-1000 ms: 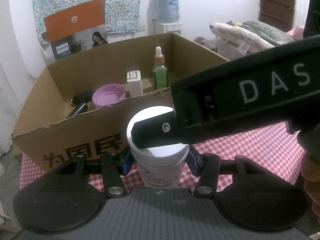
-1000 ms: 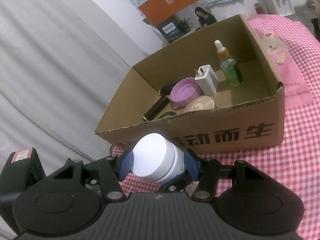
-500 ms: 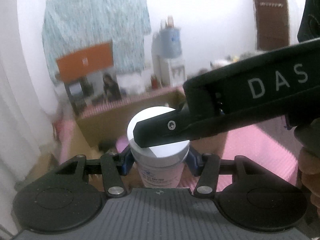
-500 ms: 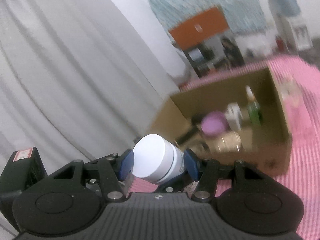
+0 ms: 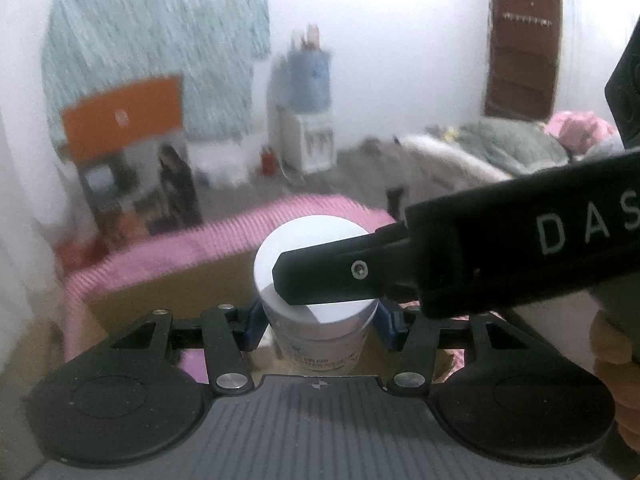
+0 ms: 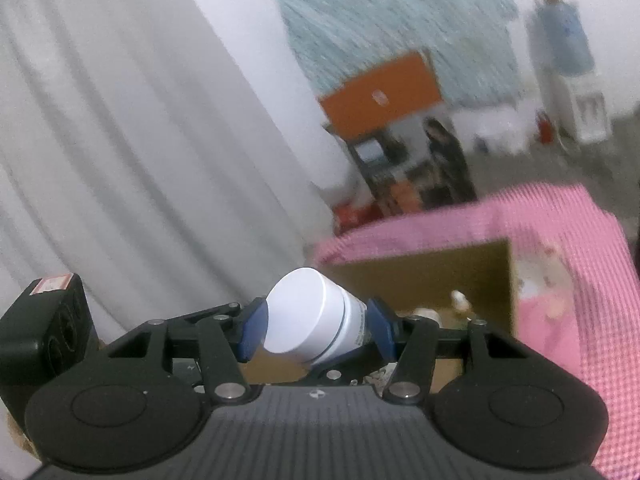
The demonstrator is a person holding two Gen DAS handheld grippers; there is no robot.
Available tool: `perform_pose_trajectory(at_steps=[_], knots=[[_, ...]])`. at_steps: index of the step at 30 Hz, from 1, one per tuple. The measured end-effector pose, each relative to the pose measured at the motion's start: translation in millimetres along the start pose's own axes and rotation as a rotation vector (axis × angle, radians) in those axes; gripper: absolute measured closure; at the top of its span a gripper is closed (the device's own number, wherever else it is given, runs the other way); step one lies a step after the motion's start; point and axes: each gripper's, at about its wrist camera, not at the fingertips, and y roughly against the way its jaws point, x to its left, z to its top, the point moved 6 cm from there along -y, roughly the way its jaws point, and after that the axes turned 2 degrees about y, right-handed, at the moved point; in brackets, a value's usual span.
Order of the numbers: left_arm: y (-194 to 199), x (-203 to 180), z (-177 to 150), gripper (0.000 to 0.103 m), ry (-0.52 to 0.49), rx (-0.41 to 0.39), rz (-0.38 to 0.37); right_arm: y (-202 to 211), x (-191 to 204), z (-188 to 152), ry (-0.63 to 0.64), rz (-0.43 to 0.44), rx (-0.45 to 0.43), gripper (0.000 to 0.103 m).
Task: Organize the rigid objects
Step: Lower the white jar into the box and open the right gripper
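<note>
A white jar with a white lid [image 5: 316,300] is held between both grippers. My left gripper [image 5: 318,326] is shut on its body, blue pads on each side. My right gripper [image 6: 314,336] is shut on the same jar [image 6: 308,320], which tilts to the left in that view. The right gripper's black finger [image 5: 340,276] crosses the lid in the left wrist view. The open cardboard box [image 6: 436,276] lies below and beyond the jar; a dropper bottle top [image 6: 458,298] shows inside it. The views are blurred.
The pink checked tablecloth [image 6: 580,264] spreads around the box. Grey curtains [image 6: 140,140] hang on the left. An orange-topped carton [image 5: 120,120], a water dispenser [image 5: 306,120] and bedding [image 5: 500,152] stand beyond the table.
Both grippers have risen with the jar: the box has dropped low in both views and most of its contents have gone out of sight. Both grips are unchanged.
</note>
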Motion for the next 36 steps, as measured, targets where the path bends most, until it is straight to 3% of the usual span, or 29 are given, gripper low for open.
perform_pose_trajectory(at_steps=[7,12,17,25,28,32,36], knots=[[-64,5,-24,0.050,0.055,0.178,-0.079,-41,-63,-17,-0.115,-0.041,0.131,0.045],[-83,7,-33,0.050,0.062,0.245,-0.079,-59,-85,-27,-0.144,-0.049,0.201,0.044],[-95,6,-39,0.050,0.067,0.289,-0.069,-62,-90,-28,-0.116,-0.061,0.214,0.044],[-97,5,-38,0.036,0.066,0.276,-0.069,-65,-98,-31,-0.105,-0.076,0.219,0.043],[-87,3,-34,0.024,0.062,0.225,-0.079,-60,-98,-30,-0.104,-0.070,0.200,0.038],[-63,2,-25,0.006,0.048,0.143,-0.058,-43,-87,-22,-0.083,-0.062,0.132,0.035],[-25,5,-17,0.000,0.062,0.063,-0.028,-11,-67,-13,-0.045,-0.058,0.018,0.024]])
